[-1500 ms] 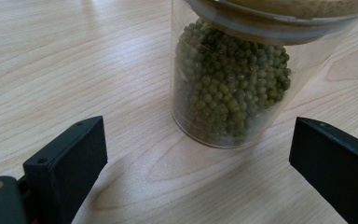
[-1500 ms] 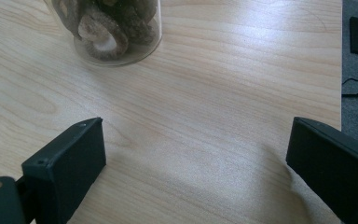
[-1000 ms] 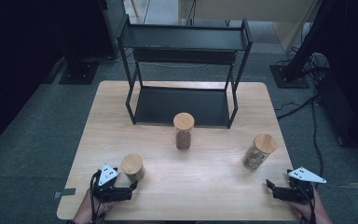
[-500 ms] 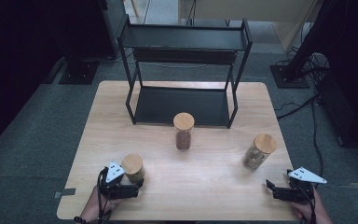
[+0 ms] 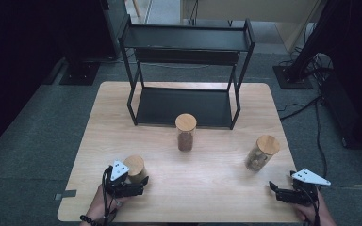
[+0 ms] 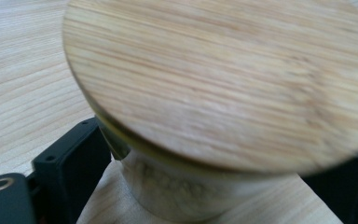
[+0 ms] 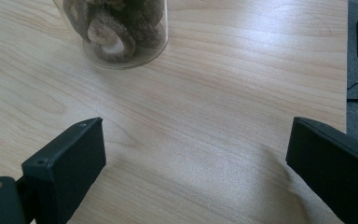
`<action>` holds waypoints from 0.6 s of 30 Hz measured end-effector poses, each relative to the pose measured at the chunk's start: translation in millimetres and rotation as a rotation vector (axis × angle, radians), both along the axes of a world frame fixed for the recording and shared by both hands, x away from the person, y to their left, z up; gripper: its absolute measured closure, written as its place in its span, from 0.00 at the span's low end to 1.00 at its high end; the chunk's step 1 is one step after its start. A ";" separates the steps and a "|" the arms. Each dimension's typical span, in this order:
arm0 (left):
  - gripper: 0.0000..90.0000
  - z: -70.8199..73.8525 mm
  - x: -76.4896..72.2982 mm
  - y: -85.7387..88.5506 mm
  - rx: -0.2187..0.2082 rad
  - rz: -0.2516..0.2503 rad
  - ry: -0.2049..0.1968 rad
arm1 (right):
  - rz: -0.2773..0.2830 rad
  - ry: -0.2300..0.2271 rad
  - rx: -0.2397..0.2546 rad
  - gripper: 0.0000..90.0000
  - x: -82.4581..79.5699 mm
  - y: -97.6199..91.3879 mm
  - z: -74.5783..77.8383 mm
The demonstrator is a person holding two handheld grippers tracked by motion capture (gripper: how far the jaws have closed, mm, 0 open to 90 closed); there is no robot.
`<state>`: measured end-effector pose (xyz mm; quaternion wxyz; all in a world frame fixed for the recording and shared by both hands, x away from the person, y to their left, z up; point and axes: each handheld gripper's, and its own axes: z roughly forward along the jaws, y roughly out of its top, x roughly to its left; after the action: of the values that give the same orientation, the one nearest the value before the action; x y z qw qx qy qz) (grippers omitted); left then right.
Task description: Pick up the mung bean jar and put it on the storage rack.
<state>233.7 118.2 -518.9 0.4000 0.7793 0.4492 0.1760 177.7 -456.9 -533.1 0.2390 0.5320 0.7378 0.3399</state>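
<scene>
A short glass jar with a round wooden lid stands near the table's front left. My left gripper reaches around its glass body from the near side. Its jaws have just been closing, and each black pad now lies against one side of the jar below the lid. My right gripper rests open at the front right edge, with bare wood between its fingers. A jar of dark dried pieces stands a little beyond it.
A taller lidded jar stands mid-table in front of a black two-tier metal rack at the back. The wooden table has bare surface between the jars. Its right edge is close to my right gripper.
My left gripper has slid a little to the right and forward onto the short jar, and its jaws have drawn in around it. The right gripper has stayed where it was.
</scene>
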 end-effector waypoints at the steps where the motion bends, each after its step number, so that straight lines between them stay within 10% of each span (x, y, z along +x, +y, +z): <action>1: 0.14 0.1 0.5 -0.1 -0.001 0.008 -0.002 | 0.000 0.000 0.000 0.05 0.0 0.0 0.0; 18: 0.28 5.5 5.3 -10.1 0.050 0.051 -0.019 | 0.004 -0.002 0.001 0.05 0.0 -0.5 0.1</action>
<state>239.0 108.2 -513.3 0.3800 0.7758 0.4605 0.2044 177.6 -457.4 -533.0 0.2389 0.5304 0.7384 0.3411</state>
